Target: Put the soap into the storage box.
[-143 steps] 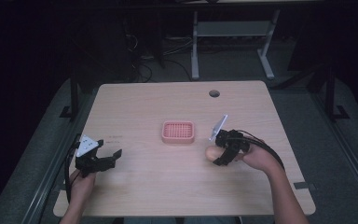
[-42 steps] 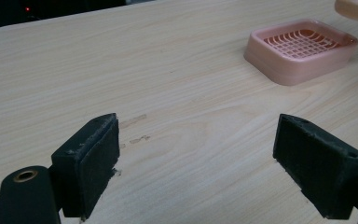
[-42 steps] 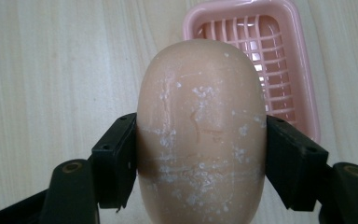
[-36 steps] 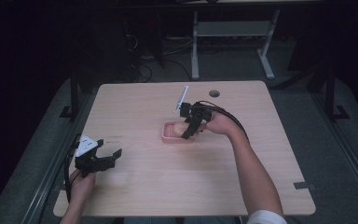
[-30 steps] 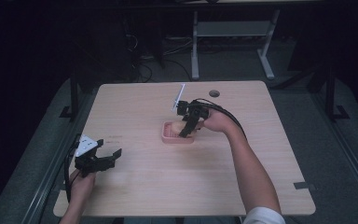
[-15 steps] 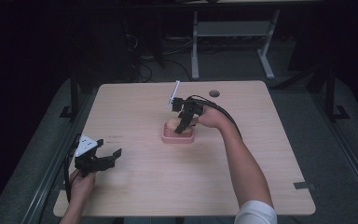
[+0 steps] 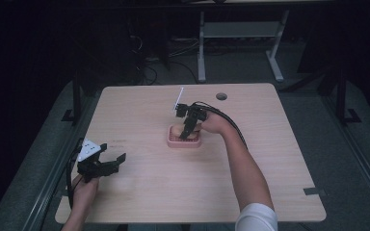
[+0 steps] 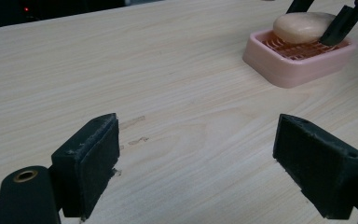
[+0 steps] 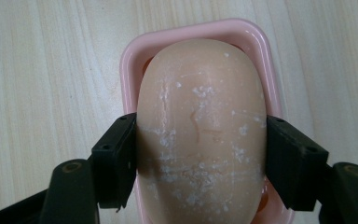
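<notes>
Your right gripper (image 9: 200, 158) clamps the soap (image 9: 200, 135) over the pink dish (image 9: 128, 60) at frame centre. If you open unevenly, it can slide out. Your left gripper (image 8: 209, 163) is open, lower left.

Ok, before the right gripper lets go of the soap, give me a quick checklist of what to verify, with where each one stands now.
1. Soap over the pink soap dish: ok, the dish rim shows around it in the right gripper view.
2. Soap resting on the dish's grate: ok, it sits on the ribs in the left gripper view.
3. Right gripper shut on the soap: ok, both pads press its sides.
4. Dish flat on the table: ok.
5. Left gripper out of the way: ok, open, near the table's front left, far from the dish.
6. Soap will release cleanly from the pads: cannot tell.
</notes>
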### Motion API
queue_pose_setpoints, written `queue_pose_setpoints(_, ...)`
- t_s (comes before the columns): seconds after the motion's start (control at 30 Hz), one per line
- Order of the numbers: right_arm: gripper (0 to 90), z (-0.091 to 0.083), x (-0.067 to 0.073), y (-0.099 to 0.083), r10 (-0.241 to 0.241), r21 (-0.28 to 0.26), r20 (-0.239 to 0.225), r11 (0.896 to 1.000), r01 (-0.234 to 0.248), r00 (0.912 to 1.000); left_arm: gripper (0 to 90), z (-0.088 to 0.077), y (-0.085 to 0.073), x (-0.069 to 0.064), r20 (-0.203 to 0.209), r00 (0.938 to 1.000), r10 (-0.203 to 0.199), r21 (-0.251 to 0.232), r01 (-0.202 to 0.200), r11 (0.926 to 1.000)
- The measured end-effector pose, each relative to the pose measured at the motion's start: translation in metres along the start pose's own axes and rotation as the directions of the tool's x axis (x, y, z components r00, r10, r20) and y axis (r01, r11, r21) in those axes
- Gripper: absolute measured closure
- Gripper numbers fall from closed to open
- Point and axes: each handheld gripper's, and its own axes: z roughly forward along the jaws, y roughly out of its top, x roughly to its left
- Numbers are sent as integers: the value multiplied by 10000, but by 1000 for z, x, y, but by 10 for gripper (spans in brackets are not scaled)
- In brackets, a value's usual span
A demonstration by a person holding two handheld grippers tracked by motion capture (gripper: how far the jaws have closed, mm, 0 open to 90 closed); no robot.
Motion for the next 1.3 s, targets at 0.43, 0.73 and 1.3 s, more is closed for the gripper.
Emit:
queue_pose_setpoints(0.43, 317, 8, -3, -7, 275, -55, -74, 9996, -276, 9996, 142, 0, 0, 0, -3, 10000, 35, 29, -35, 10000)
queue_pose_setpoints(0.73, 317, 7, -1, -5, 173, 15, 1, 9998, -173, 9999, 142, 0, 0, 0, -24, 10000, 8, 14, -8, 10000)
queue_pose_setpoints(1.3, 317, 9, 0, -2, 18, 31, 2, 10000, -18, 10000, 142, 0, 0, 0, -77, 10000, 53, 23, -53, 10000)
